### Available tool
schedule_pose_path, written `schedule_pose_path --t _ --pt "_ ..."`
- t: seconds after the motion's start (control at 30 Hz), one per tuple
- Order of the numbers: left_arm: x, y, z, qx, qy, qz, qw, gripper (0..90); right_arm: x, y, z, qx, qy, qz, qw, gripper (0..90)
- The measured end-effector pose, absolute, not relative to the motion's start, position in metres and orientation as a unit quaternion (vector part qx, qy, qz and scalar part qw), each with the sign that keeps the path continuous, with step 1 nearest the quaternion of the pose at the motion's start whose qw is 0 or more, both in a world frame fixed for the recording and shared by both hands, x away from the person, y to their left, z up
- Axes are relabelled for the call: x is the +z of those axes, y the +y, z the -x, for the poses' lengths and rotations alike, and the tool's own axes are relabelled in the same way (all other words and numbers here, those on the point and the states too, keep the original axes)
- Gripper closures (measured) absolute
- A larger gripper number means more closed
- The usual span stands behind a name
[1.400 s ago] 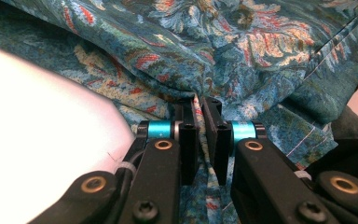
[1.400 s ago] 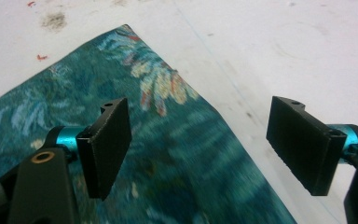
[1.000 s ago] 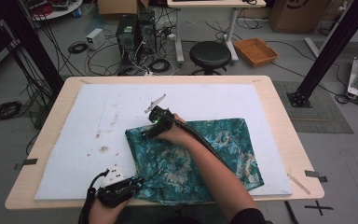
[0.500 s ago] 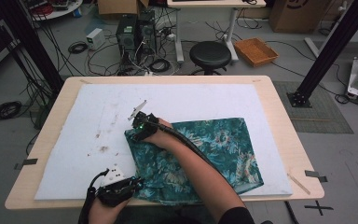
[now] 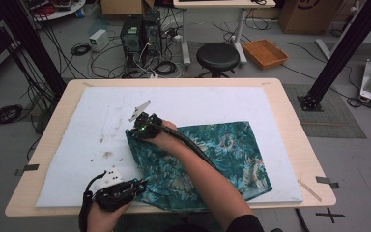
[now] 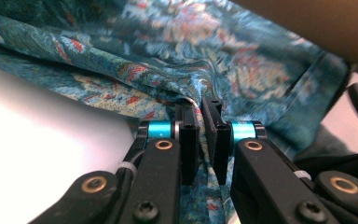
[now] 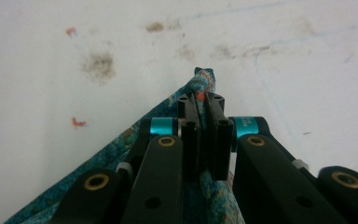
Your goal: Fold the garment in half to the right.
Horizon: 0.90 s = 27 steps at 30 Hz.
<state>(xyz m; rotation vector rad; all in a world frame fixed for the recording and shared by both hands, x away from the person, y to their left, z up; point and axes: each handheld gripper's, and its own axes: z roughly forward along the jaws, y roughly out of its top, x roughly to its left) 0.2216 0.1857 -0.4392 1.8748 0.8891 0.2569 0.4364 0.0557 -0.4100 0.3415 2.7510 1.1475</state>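
Clearly the weak point here is how little fabric each gripper has: the right gripper (image 7: pixel 204 105) has its fingers (image 7: pixel 189 135) closed on just the tip of one corner of the teal patterned cloth (image 5: pixel 207 159), a small nub of it poking out past the tips, and the left gripper (image 6: pixel 200 109) has its fingers (image 6: pixel 188 140) clamped on a bunched fold at the near edge. If the two hands pull apart too sharply, or lift at uneven rates, I would expect that corner to slide out, and the cloth would drop back in a heap on the white mat (image 5: pixel 96 125) that covers the worktop (image 5: pixel 294 121). The right forearm (image 5: pixel 207 179) lies across the cloth too, so it could drag or pin the fabric as the hand moves. The high view gives the overall layout: the cloth spread over the near right part of the mat, the right gripper (image 5: pixel 145 126) at its far left corner, the left gripper (image 5: pixel 118 191) at its near left edge, the two well apart. The gripper views supply the grips themselves, how the fabric sits between the pads, and the right gripper view also shows brownish stains (image 7: pixel 98 65) on the mat just beyond the held corner.
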Motion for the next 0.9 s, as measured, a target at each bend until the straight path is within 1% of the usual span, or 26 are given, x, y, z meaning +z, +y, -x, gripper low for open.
schedule_pose_path --t 0.17,0.33,0.6,0.73,0.77,0.8,0.9 --pt "-0.422 0.178 -0.225 0.093 0.345 -0.774 0.523 85.7 -0.389 0.034 -0.437 0.418 0.898 -0.118 0.063 86.7" --pt "-0.402 0.161 -0.233 0.091 0.317 -0.788 0.520 85.7 -0.371 0.006 -0.438 0.438 0.887 -0.124 0.076 86.6" --pt "-0.377 0.120 -0.247 0.080 0.272 -0.812 0.510 85.7 -0.352 -0.050 -0.439 0.467 0.867 -0.147 0.091 86.5" --pt "-0.369 0.097 -0.254 0.069 0.250 -0.823 0.505 85.7 -0.344 -0.077 -0.436 0.476 0.859 -0.158 0.102 86.4" --pt "-0.369 0.097 -0.254 0.069 0.250 -0.823 0.505 85.7 -0.343 -0.084 -0.436 0.478 0.858 -0.159 0.104 86.4" --pt "-0.367 0.086 -0.258 0.062 0.240 -0.828 0.503 85.7 -0.341 -0.093 -0.435 0.479 0.856 -0.163 0.106 86.4" --pt "-0.363 0.070 -0.263 0.054 0.226 -0.834 0.500 85.7 -0.339 -0.109 -0.434 0.481 0.852 -0.171 0.114 86.4"
